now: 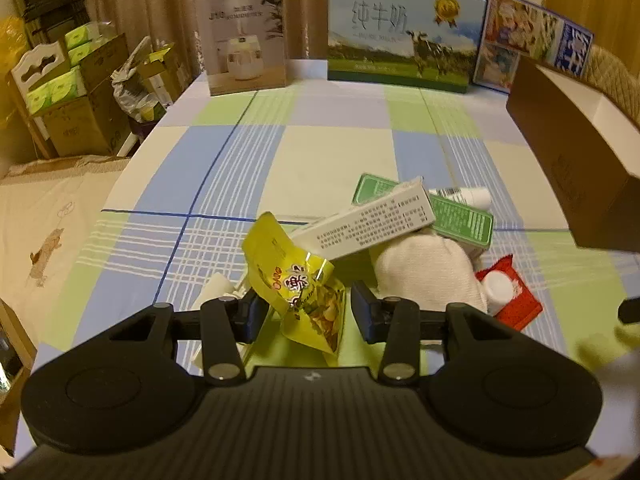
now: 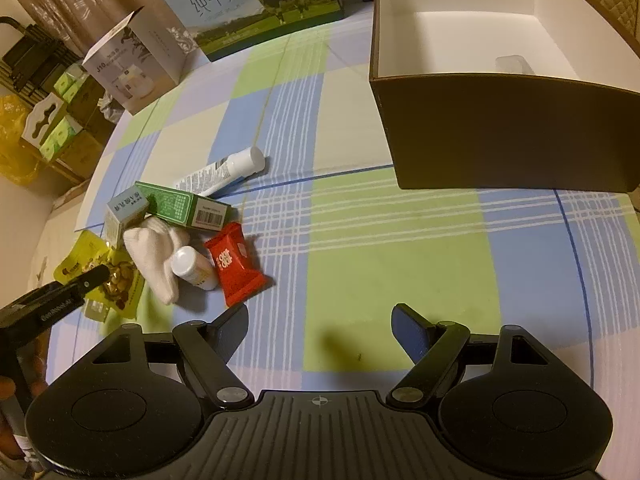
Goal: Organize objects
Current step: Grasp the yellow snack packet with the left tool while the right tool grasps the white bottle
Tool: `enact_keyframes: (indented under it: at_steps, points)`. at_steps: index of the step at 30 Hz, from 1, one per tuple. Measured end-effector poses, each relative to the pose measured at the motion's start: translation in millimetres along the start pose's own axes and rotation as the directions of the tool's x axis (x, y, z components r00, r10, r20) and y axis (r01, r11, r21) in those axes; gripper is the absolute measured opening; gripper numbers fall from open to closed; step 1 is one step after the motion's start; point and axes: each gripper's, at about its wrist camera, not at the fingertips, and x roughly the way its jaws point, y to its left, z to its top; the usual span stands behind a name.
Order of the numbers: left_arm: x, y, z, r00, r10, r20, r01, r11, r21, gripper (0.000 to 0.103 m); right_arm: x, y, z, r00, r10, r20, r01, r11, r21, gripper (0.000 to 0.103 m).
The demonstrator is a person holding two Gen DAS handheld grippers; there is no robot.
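A yellow snack packet [image 1: 308, 296] lies between the fingers of my left gripper [image 1: 308, 316]. The left pad touches it and a small gap shows at the right pad. Just behind it is a pile: a white printed box [image 1: 368, 224], a green box [image 1: 460, 216], a white tube [image 1: 468, 196], a white sock [image 1: 428, 268], a small white bottle [image 1: 498, 286] and a red packet [image 1: 516, 304]. My right gripper [image 2: 320, 332] stands open over bare tablecloth, right of the red packet [image 2: 236, 268]. The brown box [image 2: 500, 128], open-topped and white inside, stands far right.
A milk carton box [image 1: 400, 32], a humidifier box [image 1: 244, 36] and a picture box [image 1: 532, 36] stand along the table's far edge. Cardboard boxes [image 1: 80, 112] are stacked on the floor beyond the left edge. A hand [image 2: 8, 392] holds the left gripper.
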Motion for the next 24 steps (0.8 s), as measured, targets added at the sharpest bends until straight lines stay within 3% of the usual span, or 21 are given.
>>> enact_keyframes:
  at_steps: [4,9,16,24]
  points:
    - [11.3,5.3,0.7,1.0,-0.01,-0.026,0.009,0.999,-0.038,0.028,2.0,-0.2,0.8,1.0,-0.003,-0.006,0.003,1.0,0.003,0.077]
    - [25.3,2.9,3.2,0.999,-0.004,-0.038,0.003,1.0,-0.031,0.028,6.2,-2.6,1.1,1.0,-0.009,-0.018,0.009,1.0,0.006,0.077]
    - [20.9,1.9,7.8,0.999,-0.029,-0.02,0.028,0.999,-0.028,0.019,6.3,-1.6,0.4,1.0,-0.007,-0.001,0.007,1.0,0.006,0.075]
    - [-8.6,18.8,8.9,1.0,-0.029,-0.004,0.029,0.998,-0.057,0.019,9.9,17.5,3.8,0.998,0.055,0.031,-0.053,0.997,-0.052,0.058]
